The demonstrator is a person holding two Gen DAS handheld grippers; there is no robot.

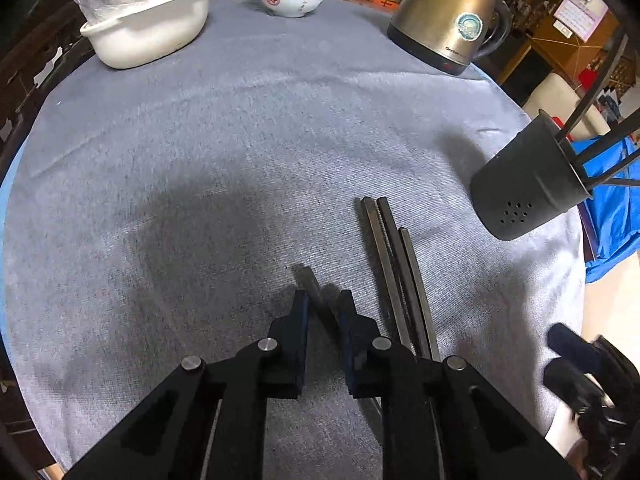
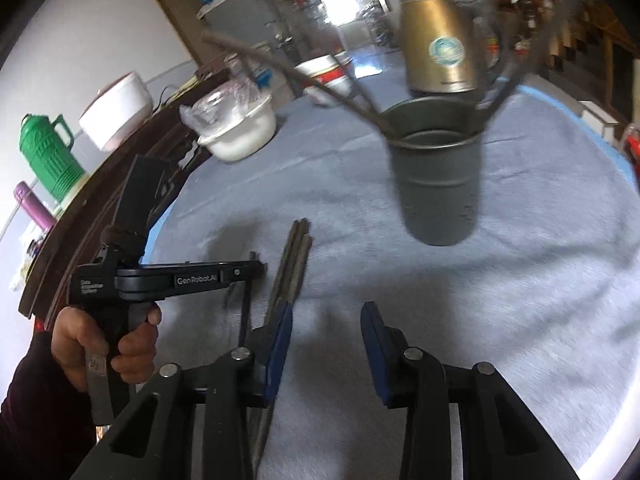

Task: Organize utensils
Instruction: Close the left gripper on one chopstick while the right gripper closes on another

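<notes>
Grey tablecloth (image 1: 240, 140), left claw (image 1: 322, 300) clamped on chopstick (image 1: 314, 288), right claw (image 2: 326, 316) apart, green flask (image 2: 48, 156) in right view only.

The left gripper (image 2: 248, 280) reads "GenRobot.AI" along its arm; the kettle's (image 1: 448, 20) base lettering is too small to read.

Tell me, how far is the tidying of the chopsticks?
Done: several chopsticks stand in the dark cup. In hand: the left gripper is shut on one chopstick. Left: three chopsticks lie on the cloth; the right gripper is open, holding nothing.
</notes>
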